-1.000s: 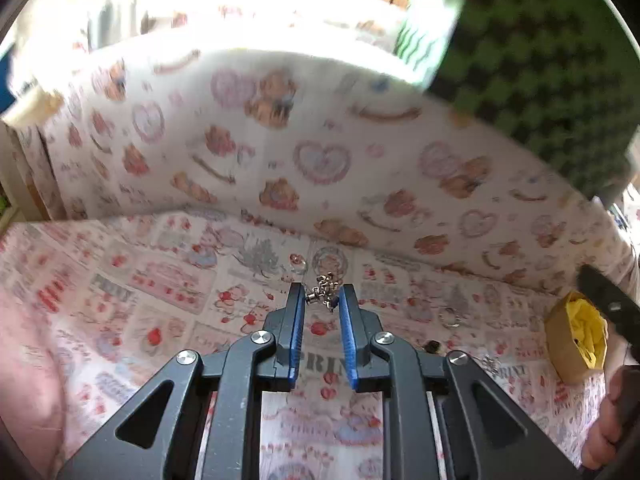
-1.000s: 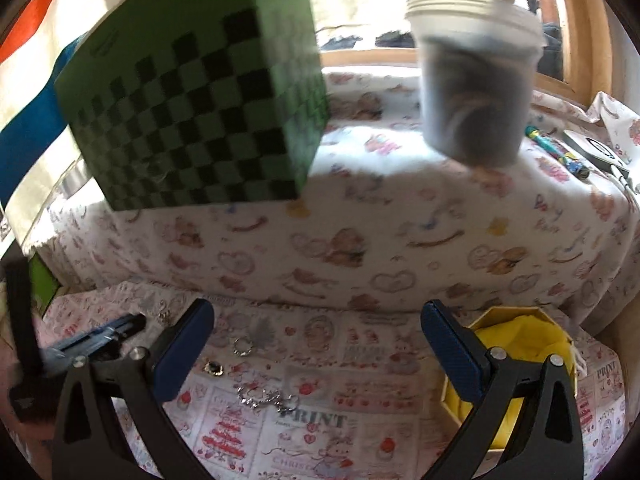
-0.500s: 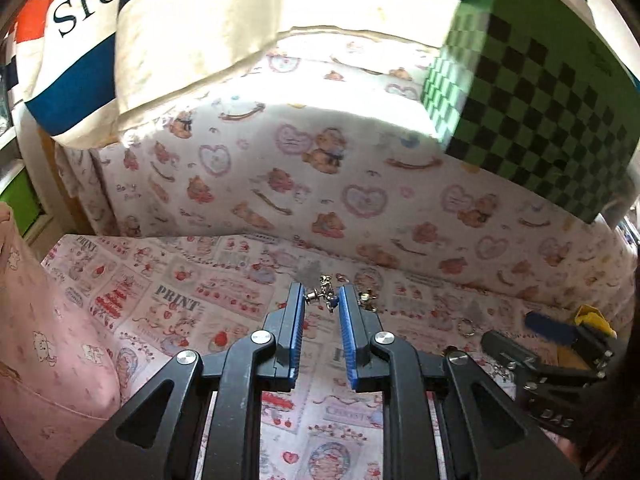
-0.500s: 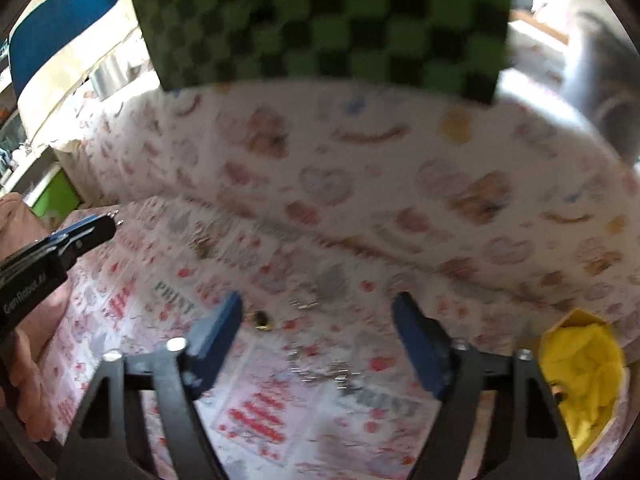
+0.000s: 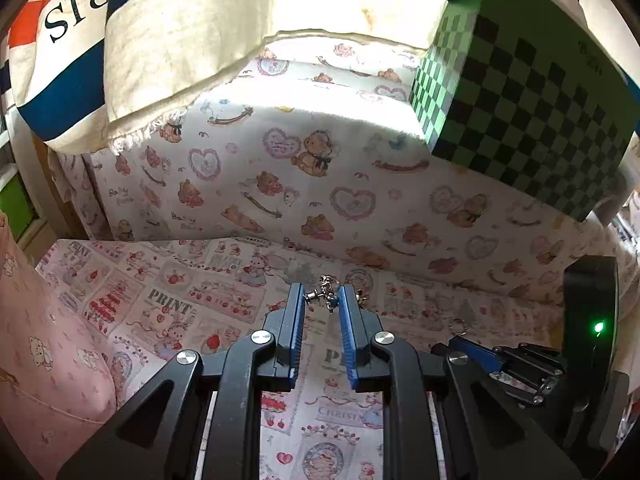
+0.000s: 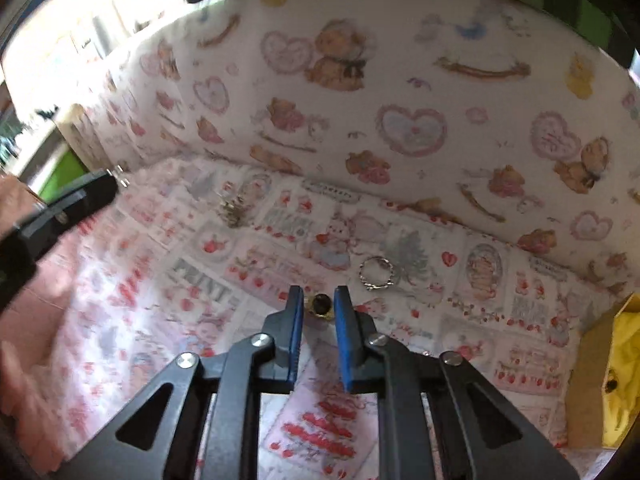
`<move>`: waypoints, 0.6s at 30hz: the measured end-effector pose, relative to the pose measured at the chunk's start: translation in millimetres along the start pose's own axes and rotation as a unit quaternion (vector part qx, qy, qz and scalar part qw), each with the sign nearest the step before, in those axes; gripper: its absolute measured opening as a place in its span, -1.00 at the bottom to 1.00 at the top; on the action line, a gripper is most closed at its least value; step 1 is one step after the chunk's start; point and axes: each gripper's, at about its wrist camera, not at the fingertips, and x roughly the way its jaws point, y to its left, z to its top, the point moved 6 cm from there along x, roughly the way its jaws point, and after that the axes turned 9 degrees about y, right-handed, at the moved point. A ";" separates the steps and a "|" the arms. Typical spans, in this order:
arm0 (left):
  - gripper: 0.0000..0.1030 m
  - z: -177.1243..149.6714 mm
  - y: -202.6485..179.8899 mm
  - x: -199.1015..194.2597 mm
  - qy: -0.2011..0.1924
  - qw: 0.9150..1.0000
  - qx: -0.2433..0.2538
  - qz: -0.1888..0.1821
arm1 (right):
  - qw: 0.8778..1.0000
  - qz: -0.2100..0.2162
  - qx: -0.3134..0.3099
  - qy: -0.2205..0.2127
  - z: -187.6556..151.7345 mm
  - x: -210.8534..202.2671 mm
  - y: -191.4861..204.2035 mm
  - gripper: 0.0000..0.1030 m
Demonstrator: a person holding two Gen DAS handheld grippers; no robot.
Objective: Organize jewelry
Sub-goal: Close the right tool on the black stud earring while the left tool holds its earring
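Your left hand-held gripper (image 5: 322, 300) is squeezed narrow, and it holds a small silver piece of jewelry (image 5: 320, 295) between its blue pads (image 5: 298, 312). It looks like an earring with a little chain, and it sits right at the tips, up off the printed cloth (image 5: 192, 304). The cloth has small pictures and the word PRINT on it.

Your right hand-held gripper (image 6: 319, 306) points down at the same cloth. Its jaws are closing, and a small gold ring with a dark stone (image 6: 320, 305) sits between the blue pads (image 6: 297, 320). The pads look right up against the ring on both sides, and the ring looks like it lies on the cloth.

A thin silver ring (image 6: 376, 273) lies flat on the cloth just beside the right gripper's tip, a little up and to the right of it. More small silver jewelry (image 6: 234, 210) lies farther away, near the wall of teddy bear and heart cloth (image 6: 400, 120). That pile is too blurry to name.

At the right edge you can see a cardboard box with yellow lining (image 6: 600, 376). A green and black checkered box (image 5: 532, 92) sits up on top of the teddy bear cloth. A striped bag with big letters (image 5: 120, 40) hangs over the edge beside it.
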 end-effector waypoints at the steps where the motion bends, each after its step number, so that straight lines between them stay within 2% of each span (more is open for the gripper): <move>1: -0.68 -0.5 0.7 1.3 0.002 1.000 0.001 0.000 | 1.000 -0.003 0.000 -0.002 0.4 1.3 1.5 -0.79; 7: -0.68 1.7 6.3 1.0 -0.001 1.000 -0.011 -0.002 | 0.999 -0.027 -0.002 -0.033 -7.6 -14.3 -2.4 -0.80; 12: -0.68 1.7 -6.3 -7.9 -0.019 1.000 0.004 -0.007 | 0.996 -0.039 -0.003 -0.079 -24.0 -43.3 -12.5 -0.80; 18: -0.68 -5.3 -35.7 -23.6 -0.041 0.998 0.021 -0.047 | 0.989 -0.049 0.009 -0.136 -50.7 -81.5 -30.1 -0.80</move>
